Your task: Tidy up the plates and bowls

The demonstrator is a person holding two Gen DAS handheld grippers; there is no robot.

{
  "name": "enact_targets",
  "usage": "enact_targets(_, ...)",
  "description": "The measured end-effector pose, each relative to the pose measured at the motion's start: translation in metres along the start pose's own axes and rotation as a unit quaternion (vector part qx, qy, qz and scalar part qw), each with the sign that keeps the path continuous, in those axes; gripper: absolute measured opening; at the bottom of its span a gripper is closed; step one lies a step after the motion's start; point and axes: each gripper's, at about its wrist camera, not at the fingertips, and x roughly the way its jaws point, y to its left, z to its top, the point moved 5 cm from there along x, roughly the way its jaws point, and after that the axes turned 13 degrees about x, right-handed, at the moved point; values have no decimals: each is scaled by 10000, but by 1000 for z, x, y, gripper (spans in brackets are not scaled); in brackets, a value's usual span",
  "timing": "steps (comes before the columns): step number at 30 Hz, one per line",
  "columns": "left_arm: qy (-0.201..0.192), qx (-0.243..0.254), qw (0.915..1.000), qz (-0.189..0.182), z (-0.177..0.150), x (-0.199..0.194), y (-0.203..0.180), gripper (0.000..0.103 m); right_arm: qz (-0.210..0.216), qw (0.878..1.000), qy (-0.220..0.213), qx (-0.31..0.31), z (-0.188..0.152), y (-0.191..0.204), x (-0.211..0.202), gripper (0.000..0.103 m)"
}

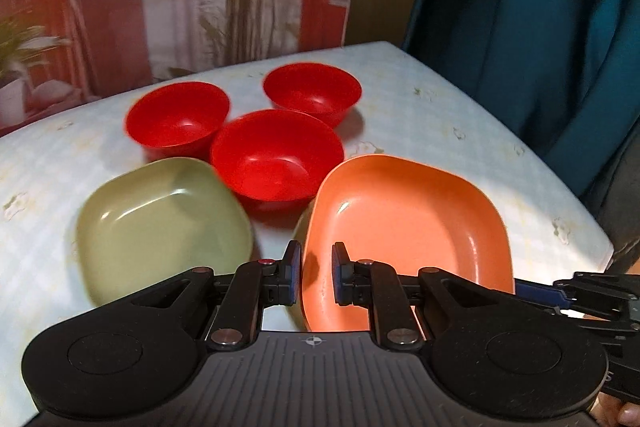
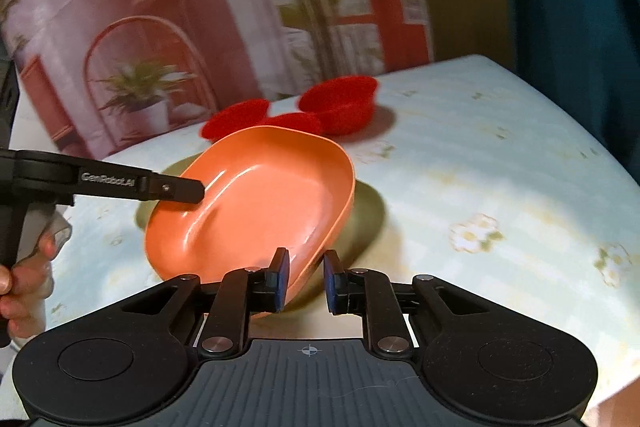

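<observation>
Left wrist view shows the left gripper (image 1: 317,273) with narrow jaws pinching the near rim of the orange plate (image 1: 408,223), which hangs tilted above the counter (image 1: 460,115). A green plate (image 1: 160,223) lies beside it, and three red bowls (image 1: 276,155) stand behind. The right wrist view shows what this one hides: a second green plate (image 2: 368,211) lies under the orange one. There the right gripper (image 2: 306,281) has narrow jaws around the rim, but one pad seems apart from it. I judge stacking is in hand; next the plate must come down level into the green one.
</observation>
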Motion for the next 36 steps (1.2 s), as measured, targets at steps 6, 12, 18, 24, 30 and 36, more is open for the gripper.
enact_targets(6, 217, 17, 9998, 31, 2, 24, 3, 17, -70, 9999, 9, 101, 2, -12, 8, 18)
enact_targets(12, 425, 167, 9989, 49, 0, 32, 6, 17, -28, 9998, 170, 81, 2, -9, 20, 18)
enact_targets(18, 485, 210, 9986, 45, -1, 36, 7, 17, -60, 9997, 226, -5, 2, -6, 23, 19)
enact_targets(24, 473, 260, 9985, 82, 1, 39, 7, 17, -105, 9997, 212, -87, 4, -4, 24, 24)
enact_targets(30, 433, 202, 9988, 106, 2, 37, 12, 17, -222, 9996, 149, -39, 9, -9, 25, 24)
enact_targets(36, 87, 102, 9998, 140, 4, 10, 26, 17, -201, 9994, 47, -267, 18, 1, 25, 24)
